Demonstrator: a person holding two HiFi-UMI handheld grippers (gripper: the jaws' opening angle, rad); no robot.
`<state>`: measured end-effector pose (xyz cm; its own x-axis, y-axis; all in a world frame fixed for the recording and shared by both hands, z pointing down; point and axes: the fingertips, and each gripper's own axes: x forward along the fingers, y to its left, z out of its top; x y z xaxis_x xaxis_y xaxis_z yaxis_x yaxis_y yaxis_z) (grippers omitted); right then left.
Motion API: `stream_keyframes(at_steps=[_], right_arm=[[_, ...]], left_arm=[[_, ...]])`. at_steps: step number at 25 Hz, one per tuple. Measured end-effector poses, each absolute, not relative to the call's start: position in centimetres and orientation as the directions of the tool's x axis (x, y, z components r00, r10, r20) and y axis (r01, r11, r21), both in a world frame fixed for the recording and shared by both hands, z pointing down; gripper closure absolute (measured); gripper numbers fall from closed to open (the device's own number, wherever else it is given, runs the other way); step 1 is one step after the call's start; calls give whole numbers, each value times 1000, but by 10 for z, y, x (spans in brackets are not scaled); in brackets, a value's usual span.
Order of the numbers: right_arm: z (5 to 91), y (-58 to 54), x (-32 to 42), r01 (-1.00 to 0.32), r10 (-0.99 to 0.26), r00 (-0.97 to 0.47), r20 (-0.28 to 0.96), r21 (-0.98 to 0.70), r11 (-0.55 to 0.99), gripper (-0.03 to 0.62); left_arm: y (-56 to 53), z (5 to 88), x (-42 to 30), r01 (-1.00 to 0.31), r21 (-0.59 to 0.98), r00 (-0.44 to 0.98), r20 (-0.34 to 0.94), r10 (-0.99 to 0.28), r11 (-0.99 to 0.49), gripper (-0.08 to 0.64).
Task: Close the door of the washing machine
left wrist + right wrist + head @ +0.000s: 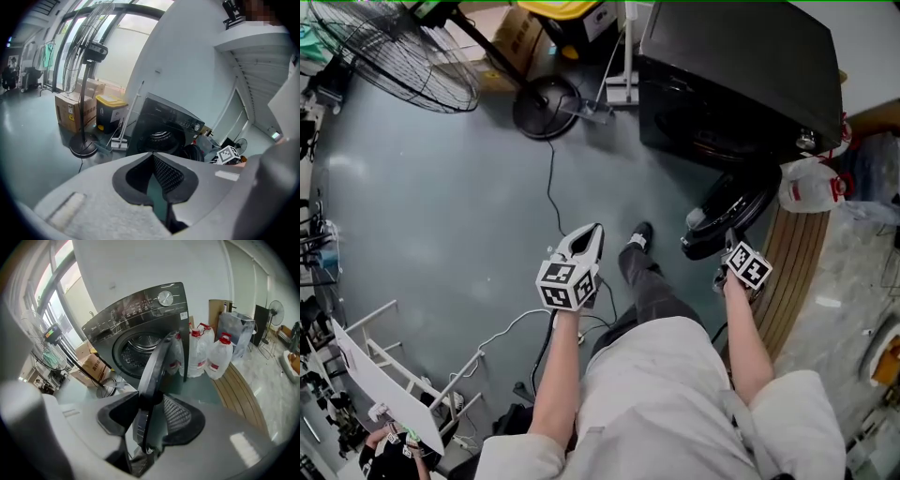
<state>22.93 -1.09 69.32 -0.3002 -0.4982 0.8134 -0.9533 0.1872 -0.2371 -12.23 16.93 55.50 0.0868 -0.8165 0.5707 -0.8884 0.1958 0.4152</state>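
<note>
The dark front-loading washing machine (741, 75) stands at the upper right of the head view, its round door (727, 211) swung open toward me. In the right gripper view the drum opening (140, 348) shows behind the door (157, 376), whose edge runs upright between my right gripper's (150, 404) jaws. A gap shows beside the right pad, so the jaws stand open around the edge. My right gripper (729, 246) sits at the door's near rim. My left gripper (592, 232) hangs over bare floor left of the machine (164, 126), tips together and empty (152, 157).
A standing fan (403, 47) with a round base (546, 105) and a floor cable stands to the left. Cardboard boxes (520, 37) and a yellow-lidded bin (567, 14) sit behind. Water jugs (811, 183) and a slatted wooden board (797, 262) lie right of the door. My shoe (642, 234) is below.
</note>
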Motion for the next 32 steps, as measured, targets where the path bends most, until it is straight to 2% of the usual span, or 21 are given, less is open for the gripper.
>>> stream_keyframes(at_steps=[16, 25, 32], right_arm=[[703, -38, 154, -965, -512, -261, 819, -225, 132, 399], [704, -58, 115, -956, -543, -267, 796, -288, 48, 390], [707, -71, 94, -947, -574, -234, 784, -318, -48, 390]], left_arm=[[101, 566, -174, -906, 418, 203, 576, -792, 72, 555], [58, 570, -184, -920, 392, 271, 594, -757, -21, 554], [25, 583, -166, -912, 368, 386, 616, -686, -183, 554]])
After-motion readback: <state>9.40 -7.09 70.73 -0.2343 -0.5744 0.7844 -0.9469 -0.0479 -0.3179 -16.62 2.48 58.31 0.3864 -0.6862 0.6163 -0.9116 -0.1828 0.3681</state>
